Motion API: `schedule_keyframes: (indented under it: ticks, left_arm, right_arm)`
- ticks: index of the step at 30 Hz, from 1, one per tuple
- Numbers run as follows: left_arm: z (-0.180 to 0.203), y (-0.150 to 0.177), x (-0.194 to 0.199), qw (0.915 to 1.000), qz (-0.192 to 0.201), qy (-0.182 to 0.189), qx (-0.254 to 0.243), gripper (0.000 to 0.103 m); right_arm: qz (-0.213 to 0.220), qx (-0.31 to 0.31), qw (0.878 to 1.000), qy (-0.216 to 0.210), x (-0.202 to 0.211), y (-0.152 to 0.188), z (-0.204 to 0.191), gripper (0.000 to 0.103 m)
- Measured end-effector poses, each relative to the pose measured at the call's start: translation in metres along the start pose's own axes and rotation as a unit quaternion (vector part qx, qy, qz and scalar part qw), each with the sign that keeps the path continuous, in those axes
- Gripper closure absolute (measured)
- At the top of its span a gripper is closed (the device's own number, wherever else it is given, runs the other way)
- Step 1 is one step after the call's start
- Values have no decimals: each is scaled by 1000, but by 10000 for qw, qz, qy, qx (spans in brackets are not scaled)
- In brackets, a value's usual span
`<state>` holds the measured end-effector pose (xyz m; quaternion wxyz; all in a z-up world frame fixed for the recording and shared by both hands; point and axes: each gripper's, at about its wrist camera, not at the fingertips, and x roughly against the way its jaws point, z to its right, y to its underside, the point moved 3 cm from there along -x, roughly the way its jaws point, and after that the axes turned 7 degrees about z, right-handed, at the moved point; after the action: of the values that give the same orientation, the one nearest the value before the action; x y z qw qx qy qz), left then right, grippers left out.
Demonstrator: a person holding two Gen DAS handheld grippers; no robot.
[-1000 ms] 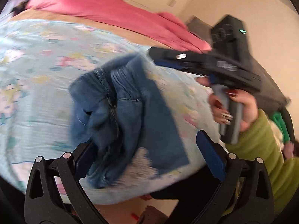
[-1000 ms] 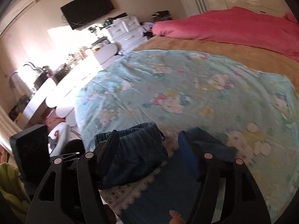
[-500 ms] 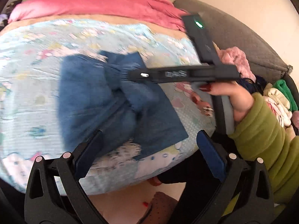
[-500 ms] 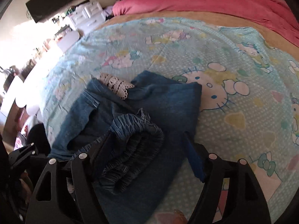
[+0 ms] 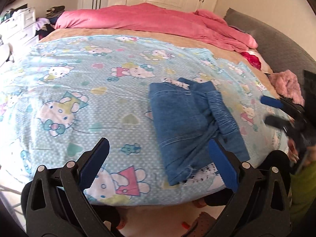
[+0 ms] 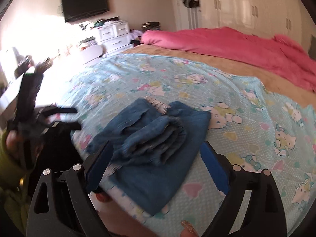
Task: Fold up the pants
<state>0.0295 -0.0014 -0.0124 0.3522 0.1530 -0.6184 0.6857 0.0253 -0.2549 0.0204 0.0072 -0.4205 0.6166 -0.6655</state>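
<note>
On bed edge: folded pants (image 5: 189,122) | L jaws spread, empty | R jaws opening, empty

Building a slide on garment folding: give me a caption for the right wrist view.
Folded blue pants lie on the cartoon-print sheet, right gripper opening, nothing between its jaws.

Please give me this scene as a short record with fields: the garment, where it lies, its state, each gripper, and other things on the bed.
garment: blue denim pants
place: on the cartoon-print sheet, near the bed's front edge
state: folded into a compact bundle, waistband on top
left gripper: open, holds nothing, off to the pants' side
right gripper: jaws opening, pads clear of the pants
other: pink duvet at the far end
</note>
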Motion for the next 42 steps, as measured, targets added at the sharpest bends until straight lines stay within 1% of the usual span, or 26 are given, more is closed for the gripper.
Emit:
schedule_keyframes:
  ticks: [3, 6, 9, 11, 12, 14, 15, 16, 18, 19, 21, 22, 23, 24, 25, 26, 27, 29, 31, 33, 34, 37, 38, 39, 41, 42]
  left_arm:
    - [-3, -2, 2, 10000, -17, -30, 32, 9]
    - [-1, -3, 3, 10000, -14, -41, 43, 9]
    - [-4, -4, -5, 10000, -54, -16, 75, 9]
    - [-8, -8, -10, 9997, -65, 90, 201, 9]
    - [-10, -9, -14, 9995, -96, 140, 263, 9]
    - [-12, -12, -24, 9989, -209, 218, 367, 10]
    - [-12, -13, -30, 9986, -290, 237, 387, 11]
    - [-11, -14, -36, 9980, -354, 323, 407, 15]
    - [-8, -19, -47, 9963, -448, 550, 480, 44]
    - [-6, -20, -52, 9953, -507, 629, 528, 48]
    - [-1, -25, -64, 9942, -594, 722, 525, 59]
    - [2, -27, -68, 9939, -621, 765, 497, 61]
    - [5, -27, -75, 9934, -678, 776, 504, 63]
    - [7, -27, -80, 9929, -722, 787, 520, 63]
    - [9, -26, -85, 9926, -775, 773, 517, 63]
    - [12, -24, -93, 9927, -853, 716, 469, 63]
    - [14, -23, -98, 9930, -894, 669, 394, 63]
    - [19, -22, -102, 9938, -910, 590, 255, 63]
    - [22, -22, -103, 9945, -860, 561, 184, 63]
    - [21, -21, -104, 9948, -821, 554, 219, 61]
    - [20, -20, -104, 9949, -806, 557, 251, 60]
    - [17, -17, -99, 9950, -747, 584, 303, 57]
    - [15, -16, -96, 9951, -732, 586, 319, 51]
    - [13, -16, -93, 9952, -715, 572, 341, 48]
    - [9, -16, -87, 9952, -650, 604, 415, 48]
    - [8, -17, -85, 9953, -629, 605, 425, 48]
  right_arm:
    - [-7, 358, 9993, -52, 3, 5, -23, 14]
    - [-114, 723, 9970, -264, 0, 13, -49, 14]
    - [-267, 1185, 9916, -439, -10, 21, -75, 14]
    - [-341, 1333, 9891, -519, -17, 23, -86, 14]
    - [-372, 1402, 9880, -536, -21, 24, -90, 15]
    - [-444, 1590, 9845, -600, -32, 24, -97, 29]
    - [-459, 1686, 9827, -611, -37, 24, -100, 30]
    - [-489, 1796, 9807, -604, -43, 22, -102, 31]
    - [-580, 1992, 9764, -601, -55, 19, -105, 39]
    - [-603, 2078, 9743, -623, -60, 18, -108, 44]
    - [-646, 2258, 9699, -642, -72, 16, -110, 45]
    - [-762, 2323, 9674, -661, -84, 18, -109, 45]
    - [-830, 2286, 9675, -689, -91, 20, -107, 48]
    - [-889, 2179, 9688, -779, -98, 23, -104, 54]
    - [-961, 1949, 9707, -1031, -103, 27, -100, 76]
    - [-1048, 1733, 9709, -1280, -103, 31, -97, 95]
    - [-1135, 1626, 9699, -1414, -99, 34, -95, 97]
    - [-1154, 1806, 9659, -1452, -86, 39, -98, 99]
    - [-1122, 1808, 9670, -1405, -78, 43, -99, 99]
    - [-1183, 1814, 9692, -1171, -83, 51, -99, 99]
    - [-1174, 1839, 9694, -1122, -84, 54, -100, 99]
    - [-1084, 1834, 9716, -1027, -81, 54, -106, 94]
    - [-1074, 1787, 9726, -1025, -79, 53, -107, 91]
    - [-1072, 1750, 9734, -1022, -77, 53, -108, 90]
    - [-1070, 1688, 9746, -1014, -70, 53, -108, 86]
    - [-1047, 1637, 9756, -1027, -67, 52, -109, 85]
